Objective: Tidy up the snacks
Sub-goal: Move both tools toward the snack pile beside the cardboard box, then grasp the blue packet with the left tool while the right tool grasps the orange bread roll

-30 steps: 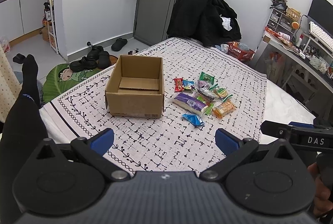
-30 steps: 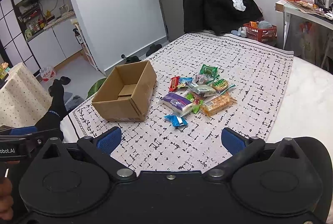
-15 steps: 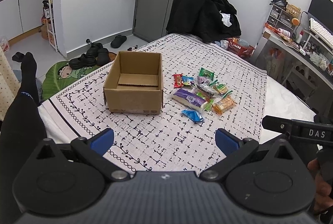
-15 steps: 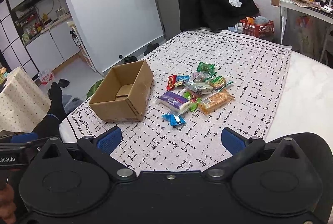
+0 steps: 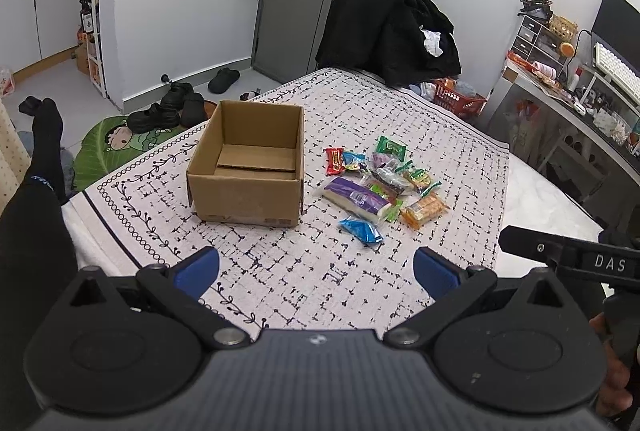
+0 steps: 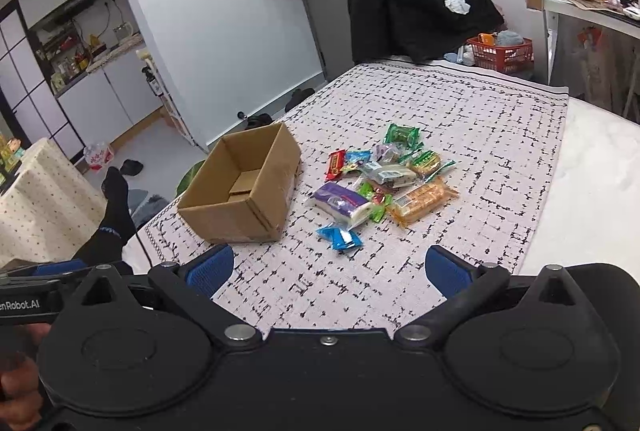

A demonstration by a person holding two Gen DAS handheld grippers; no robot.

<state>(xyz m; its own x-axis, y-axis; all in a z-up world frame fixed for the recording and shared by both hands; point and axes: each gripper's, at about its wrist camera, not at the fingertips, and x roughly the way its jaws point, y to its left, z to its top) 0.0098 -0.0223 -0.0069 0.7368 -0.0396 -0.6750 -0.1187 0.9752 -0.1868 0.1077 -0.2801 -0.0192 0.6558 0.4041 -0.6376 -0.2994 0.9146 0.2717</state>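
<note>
An open, empty cardboard box (image 5: 246, 167) (image 6: 244, 187) sits on the patterned cloth (image 5: 304, 279). Right of it lies a heap of snack packets (image 5: 380, 179) (image 6: 384, 175): a purple-and-white pack (image 5: 356, 197), a blue one (image 5: 362, 229) nearest me, an orange cracker pack (image 5: 424, 209), a red bar (image 5: 334, 161) and a green pack (image 5: 391, 147). My left gripper (image 5: 316, 269) is open, held back from the box and snacks. My right gripper (image 6: 330, 269) is open too, well short of the blue packet (image 6: 340, 237). Both hold nothing.
The cloth covers a bed whose bare white edge (image 6: 592, 183) runs on the right. A chair draped with black clothes (image 5: 392, 27) stands beyond. A cluttered desk (image 5: 568, 91) is at the right, shoes (image 5: 168, 111) on the floor left. A person's black-clad leg (image 5: 36, 167) is at the left.
Both views have drawn back and tilted slightly, so the box and snacks sit a little lower and farther. Both grippers stay open; nothing on the cloth has moved.
</note>
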